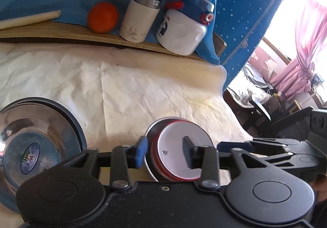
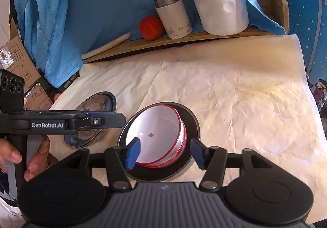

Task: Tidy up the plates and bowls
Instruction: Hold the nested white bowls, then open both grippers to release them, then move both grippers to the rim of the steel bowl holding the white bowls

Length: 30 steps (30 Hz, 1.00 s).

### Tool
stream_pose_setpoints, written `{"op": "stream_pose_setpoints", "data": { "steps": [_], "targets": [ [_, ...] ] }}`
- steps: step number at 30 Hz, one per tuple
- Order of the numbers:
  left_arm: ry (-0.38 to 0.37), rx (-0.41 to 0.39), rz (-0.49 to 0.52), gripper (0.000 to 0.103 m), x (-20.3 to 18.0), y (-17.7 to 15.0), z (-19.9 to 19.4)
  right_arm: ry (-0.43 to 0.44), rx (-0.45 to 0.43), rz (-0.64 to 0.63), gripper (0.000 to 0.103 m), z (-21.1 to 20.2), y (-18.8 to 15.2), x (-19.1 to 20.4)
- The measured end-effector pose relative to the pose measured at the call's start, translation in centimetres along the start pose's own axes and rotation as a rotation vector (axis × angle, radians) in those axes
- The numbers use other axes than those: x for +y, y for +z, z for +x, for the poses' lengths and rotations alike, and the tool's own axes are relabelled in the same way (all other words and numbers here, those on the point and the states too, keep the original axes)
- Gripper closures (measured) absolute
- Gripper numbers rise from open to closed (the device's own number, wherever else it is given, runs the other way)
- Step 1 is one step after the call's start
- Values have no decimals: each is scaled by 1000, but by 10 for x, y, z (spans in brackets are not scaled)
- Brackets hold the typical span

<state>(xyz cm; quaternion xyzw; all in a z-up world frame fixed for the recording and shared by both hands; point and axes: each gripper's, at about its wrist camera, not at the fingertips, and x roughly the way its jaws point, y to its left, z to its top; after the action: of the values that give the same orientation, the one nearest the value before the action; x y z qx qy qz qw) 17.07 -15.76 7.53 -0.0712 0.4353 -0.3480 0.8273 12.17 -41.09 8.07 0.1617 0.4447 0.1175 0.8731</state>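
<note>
Steel bowl [image 1: 34, 146] fills the lower left of our left wrist view, resting on the creased white table cover [image 1: 122, 85]. A blue-and-green oval sticker sits on its inner base; the print is too blurred to read. Left gripper [image 1: 165, 152] has its jaws partly open around the near left rim of the white red-rimmed bowl [image 1: 179, 152]: one blue pad is outside the wall, the other inside over the white floor. We can't tell if the pads actually press the rim. That bowl sits nested in a dark-rimmed bowl [image 1: 150, 132]. At the back, on a wooden shelf [image 1: 61, 33] w/ blue cloth behind, we see an orange fruit [image 1: 102, 17], a white flask [image 1: 139, 17] w/ a faint floral print, and a white jug [image 1: 184, 28] w/ blue lid, red spout and a dark logo we can't make out.

Right wrist view: right gripper [image 2: 165, 154] is wide open, its pads either side of the white red-rimmed bowl [image 2: 155, 136], not touching it. The dark-rimmed bowl [image 2: 192, 124] is under it, near the table's middle. Left gripper [image 2: 120, 120] comes in from the left, side marked "GenRobot.AI", held by a hand [image 2: 22, 158]; its jaw tips are hard to see here. Behind it lies the steel bowl [image 2: 96, 105]. A cardboard box [image 2: 18, 64] at far left carries print; only "V2287" reads.
</note>
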Motion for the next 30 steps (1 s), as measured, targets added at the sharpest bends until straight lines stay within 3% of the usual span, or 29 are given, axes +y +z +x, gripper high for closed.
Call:
{"op": "stream_pose_setpoints", "data": {
  "steps": [3,6,10,14,22,30],
  "targets": [
    [13,-24,-15,45,3,0,-4,1,-20,7,31,-4,-1,-2],
    [37,-40,-11,36,5,-1,-7,-2,-56,8,14,-10,-2,-5],
    [73,-57,0,26,7,0,-9,16,-95,28,4,-15,-1,-12],
    [92,-74,2,4,11,3,-10,3,-107,34,1,-17,-2,-17],
    [156,-86,44,1,14,3,-10,-52,-88,-12,0,-18,-11,-17],
    [202,-30,110,1,19,-15,-15,-129,-90,-90,0,-27,-20,-11]
  ]
}}
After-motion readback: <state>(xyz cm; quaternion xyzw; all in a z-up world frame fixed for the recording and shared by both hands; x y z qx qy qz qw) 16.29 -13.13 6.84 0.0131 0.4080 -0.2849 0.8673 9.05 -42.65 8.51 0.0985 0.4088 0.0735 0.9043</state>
